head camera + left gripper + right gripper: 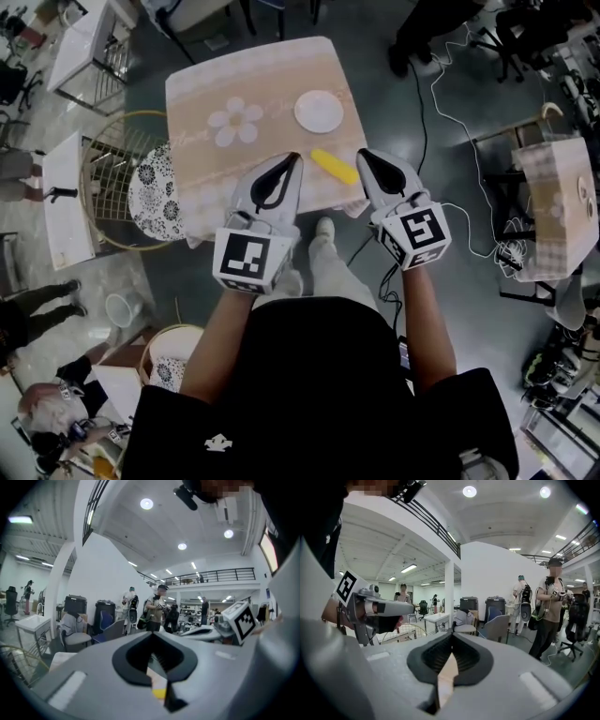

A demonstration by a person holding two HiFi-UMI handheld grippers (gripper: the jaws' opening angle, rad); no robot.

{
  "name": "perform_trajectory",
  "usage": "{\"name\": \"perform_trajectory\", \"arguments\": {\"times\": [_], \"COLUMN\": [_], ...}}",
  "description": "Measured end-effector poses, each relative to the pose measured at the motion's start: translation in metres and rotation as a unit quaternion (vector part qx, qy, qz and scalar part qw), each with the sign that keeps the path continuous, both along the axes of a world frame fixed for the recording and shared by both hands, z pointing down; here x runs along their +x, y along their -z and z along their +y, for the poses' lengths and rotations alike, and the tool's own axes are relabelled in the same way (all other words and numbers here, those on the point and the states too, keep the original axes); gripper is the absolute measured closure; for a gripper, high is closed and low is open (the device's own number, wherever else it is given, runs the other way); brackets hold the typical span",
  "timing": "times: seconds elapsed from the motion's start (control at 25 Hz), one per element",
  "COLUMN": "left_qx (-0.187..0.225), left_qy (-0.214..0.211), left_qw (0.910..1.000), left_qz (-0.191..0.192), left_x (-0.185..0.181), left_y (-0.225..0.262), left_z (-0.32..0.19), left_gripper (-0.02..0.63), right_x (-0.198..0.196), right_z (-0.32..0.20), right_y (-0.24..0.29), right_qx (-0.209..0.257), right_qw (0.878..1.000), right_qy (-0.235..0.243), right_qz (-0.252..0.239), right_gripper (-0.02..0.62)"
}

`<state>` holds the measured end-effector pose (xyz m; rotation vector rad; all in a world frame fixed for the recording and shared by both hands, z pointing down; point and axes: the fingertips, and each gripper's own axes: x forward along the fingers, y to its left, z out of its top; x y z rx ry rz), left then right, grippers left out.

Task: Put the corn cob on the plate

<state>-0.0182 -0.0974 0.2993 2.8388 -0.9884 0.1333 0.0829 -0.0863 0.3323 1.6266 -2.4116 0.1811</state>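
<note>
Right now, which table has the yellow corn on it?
The middle table, with the daisy print and white plate. The corn lies there; the right-hand table shows none.

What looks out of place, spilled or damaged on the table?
Nothing is spilled or damaged. The corn cob lies slantwise on the tablecloth near the table's front edge, apart from the empty white plate. That only shows that the task is not yet done.

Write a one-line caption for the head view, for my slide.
Both shut, the left gripper and right gripper flank the corn cob on the table; the white plate beyond is empty.
</note>
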Motion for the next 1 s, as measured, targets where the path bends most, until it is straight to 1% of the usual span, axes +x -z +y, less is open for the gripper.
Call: {"name": "perform_trajectory", "arguments": {"times": [0.16, 0.36, 0.76, 1.0], "left_qx": [-0.001, -0.023, -0.057, -0.073], "left_qy": [0.008, 0.02, 0.037, 0.056], "left_qw": [0.9996, 0.9986, 0.9953, 0.9926], "left_qz": [-0.025, -0.043, -0.069, -0.079], "left_x": [0.004, 0.005, 0.008, -0.001], "left_y": [-0.014, -0.034, -0.065, -0.078], "left_z": [-0.011, -0.015, -0.016, -0.017], "left_gripper": [0.597, 0.597, 0.597, 0.597], "right_x": [0.008, 0.014, 0.019, 0.016], "right_z": [-0.014, -0.02, -0.029, -0.033], "right_y": [-0.028, -0.053, -0.115, -0.143], "right_qx": [-0.026, -0.049, -0.113, -0.139], "right_qw": [1.0, 0.999, 0.992, 0.988], "right_qy": [0.013, 0.02, 0.037, 0.053], "right_qz": [0.003, 0.0, -0.035, -0.028], "right_gripper": [0.592, 0.592, 0.592, 0.587]}}
